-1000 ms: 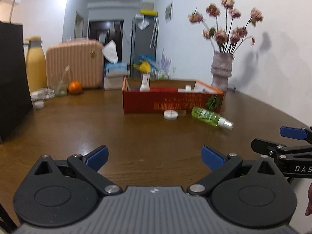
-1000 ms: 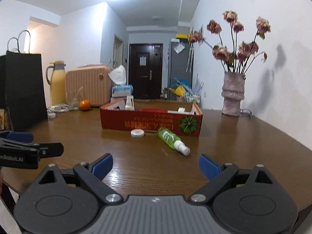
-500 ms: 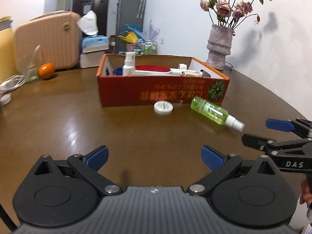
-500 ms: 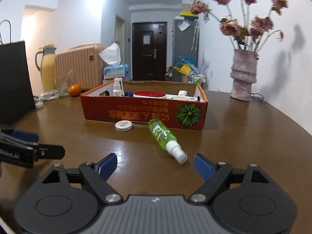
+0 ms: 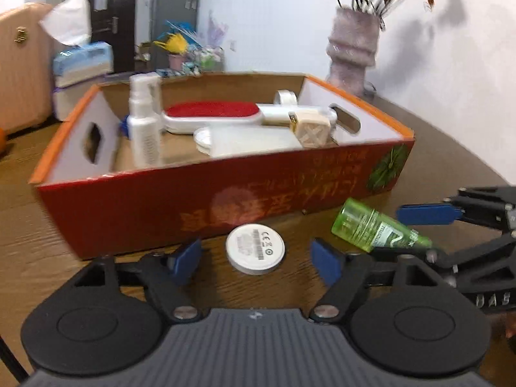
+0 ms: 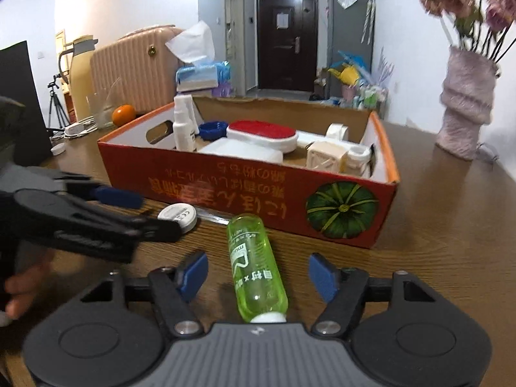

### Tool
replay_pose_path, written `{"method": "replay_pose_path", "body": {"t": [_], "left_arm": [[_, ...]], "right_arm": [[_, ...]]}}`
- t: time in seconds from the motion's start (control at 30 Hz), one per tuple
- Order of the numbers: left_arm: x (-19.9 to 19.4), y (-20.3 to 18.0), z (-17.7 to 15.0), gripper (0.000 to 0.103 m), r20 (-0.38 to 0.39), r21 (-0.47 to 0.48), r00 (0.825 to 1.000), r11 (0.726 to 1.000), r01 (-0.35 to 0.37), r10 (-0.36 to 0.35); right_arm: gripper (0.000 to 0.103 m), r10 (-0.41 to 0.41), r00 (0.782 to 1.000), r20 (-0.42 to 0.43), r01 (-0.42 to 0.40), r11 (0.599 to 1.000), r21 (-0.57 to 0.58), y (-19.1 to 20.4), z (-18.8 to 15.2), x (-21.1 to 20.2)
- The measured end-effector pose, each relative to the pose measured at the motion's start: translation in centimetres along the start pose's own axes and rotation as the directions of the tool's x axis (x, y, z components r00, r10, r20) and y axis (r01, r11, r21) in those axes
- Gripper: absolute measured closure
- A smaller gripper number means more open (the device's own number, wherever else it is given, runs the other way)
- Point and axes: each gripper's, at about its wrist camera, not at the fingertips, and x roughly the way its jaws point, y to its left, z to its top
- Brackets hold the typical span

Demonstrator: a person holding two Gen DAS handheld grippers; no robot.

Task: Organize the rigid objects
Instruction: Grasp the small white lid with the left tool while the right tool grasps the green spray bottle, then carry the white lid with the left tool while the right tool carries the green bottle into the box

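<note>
blue-padded left gripper [image 5: 256, 258] is closing around the white round disc [image 5: 255, 248] lying on the wooden table [image 5: 32, 258] by the red cardboard box [image 5: 206, 200], pads not touching. right gripper [image 6: 258, 274] is closing astride the green bottle [image 6: 254, 267], gaps either side.

Brown wood-grain desk [image 6: 451, 232] carrying a box, loose items and background clutter.

An open red cardboard box [image 6: 258, 193] stands on the desk; just in front of its long wall lie a white round disc [image 5: 255, 248] flat on the wood and a green bottle [image 6: 254, 267] on its side, the two near each other but apart. Farther back on the desk rest a pale ribbed vase [image 6: 464, 109] at the right, an orange [image 6: 123, 113], a clear glass [image 6: 100, 109], a pink ribbed suitcase [image 6: 129, 71], a yellow jug [image 6: 79, 74] and a tissue pack [image 6: 201, 75].
</note>
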Motion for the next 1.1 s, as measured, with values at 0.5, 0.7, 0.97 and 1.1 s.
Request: {"method": "replay_pose_path", "body": {"t": [0.5, 0.7, 0.97, 1.1], "left_arm": [[-0.2, -0.8, -0.3, 0.063, 0.020, 0.063, 1.000, 0.998, -0.015, 0.014], [-2.1, -1.0, -0.6, 0.063, 0.057, 0.043, 0.997, 0.998, -0.048, 0.046], [-11.3, -2.2, -2.9, 0.063, 0.145, 0.003, 0.987, 0.998, -0.063, 0.062], [-15.8, -2.4, -3.9, 0.063, 0.202, -0.015, 0.976, 0.997, -0.082, 0.084]], "right_arm": [[0.073, 0.035, 0.999, 0.026, -0.036, 0.998, 0.042, -0.9, -0.6, 1.6], [0.073, 0.006, 1.000, 0.020, -0.007, 0.998, 0.056, -0.6, -0.5, 1.4], [0.073, -0.024, 1.000, 0.019, 0.021, 0.991, 0.135, 0.2, -2.2, -3.2], [0.073, -0.041, 0.997, 0.063, 0.031, 0.988, 0.154, 1.2, -3.0, -6.9]]}}
